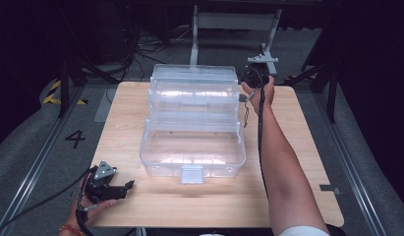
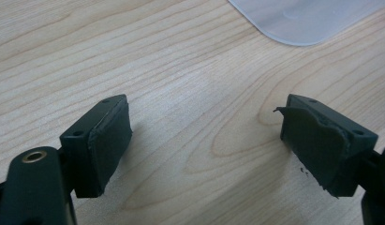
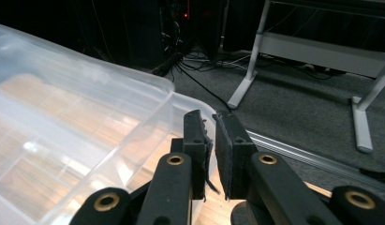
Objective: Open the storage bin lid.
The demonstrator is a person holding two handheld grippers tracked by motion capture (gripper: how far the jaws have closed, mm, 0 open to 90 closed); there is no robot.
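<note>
The wooden tabletop (image 1: 298, 147) carries one thing, a large clear plastic organiser box (image 1: 192, 123), which stands at its middle with its tiers stepped up and back toward the far edge and its lowest tray open toward the person. A small latch tab (image 1: 192, 174) hangs at the middle of the near wall.

The box looks light, stiff and thin-walled, with smooth, likely slippery faces. It would probably flex or tip if pushed high up, so a rim, a corner lip or the latch tab seems the safest place to take hold.

The right tool (image 3: 211, 154) is reached out to the far right corner of the box, held by the right hand (image 1: 261, 91). Its jaws are nearly together on a thin clear edge of the top tier; whether they truly pinch it is hard to tell through the plastic.

The left tool (image 2: 206, 140) rests low on the tabletop near the front left, well apart from the box, jaws wide apart and empty.

The inner dividers blur together, and the far side of the box is hidden.
</note>
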